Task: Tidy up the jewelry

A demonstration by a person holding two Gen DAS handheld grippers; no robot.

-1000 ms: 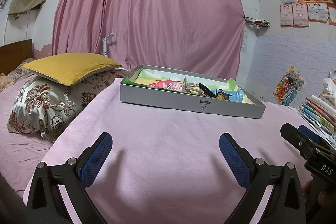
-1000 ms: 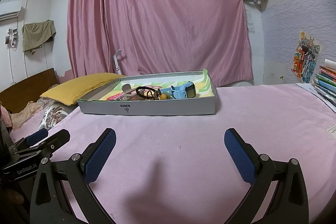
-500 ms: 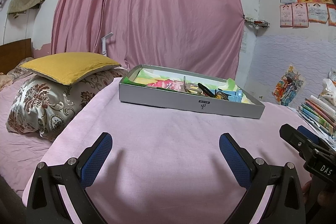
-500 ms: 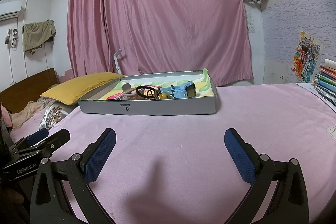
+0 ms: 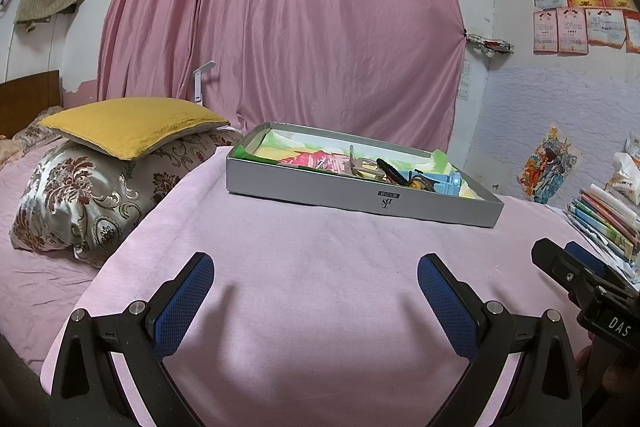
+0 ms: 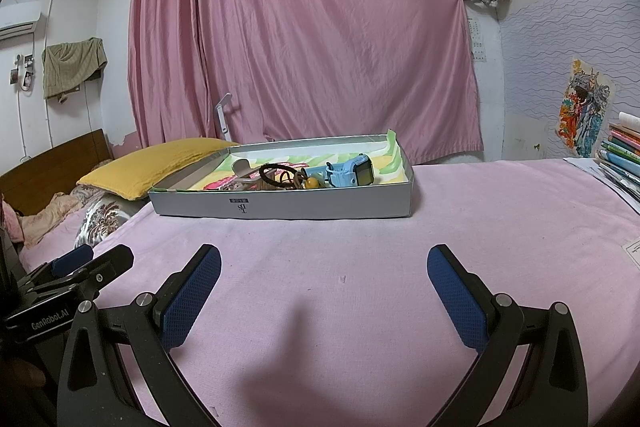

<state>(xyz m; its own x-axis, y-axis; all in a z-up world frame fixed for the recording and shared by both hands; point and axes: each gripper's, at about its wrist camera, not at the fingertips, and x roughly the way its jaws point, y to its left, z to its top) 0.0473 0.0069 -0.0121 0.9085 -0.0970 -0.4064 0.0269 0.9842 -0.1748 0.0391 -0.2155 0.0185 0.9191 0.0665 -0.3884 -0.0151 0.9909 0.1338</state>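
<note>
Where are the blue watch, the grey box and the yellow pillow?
blue watch (image 6: 362, 171), right wrist view, on its screen.
grey box (image 6: 320, 205), right wrist view, on its front wall.
yellow pillow (image 5: 128, 121), left wrist view, on its top face.

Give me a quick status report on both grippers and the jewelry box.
Left gripper open, empty. Right gripper open, empty. Box ahead, untouched. Path clear.

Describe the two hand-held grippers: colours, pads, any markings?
Both match: black angular frames with silver screws, and fingers faced with blue textured pads. The left hand-held gripper carries white "GenRobot.AI" lettering on its body, seen from the right wrist; the right hand-held gripper shows "DAS". No cables or sleeves visible.
</note>
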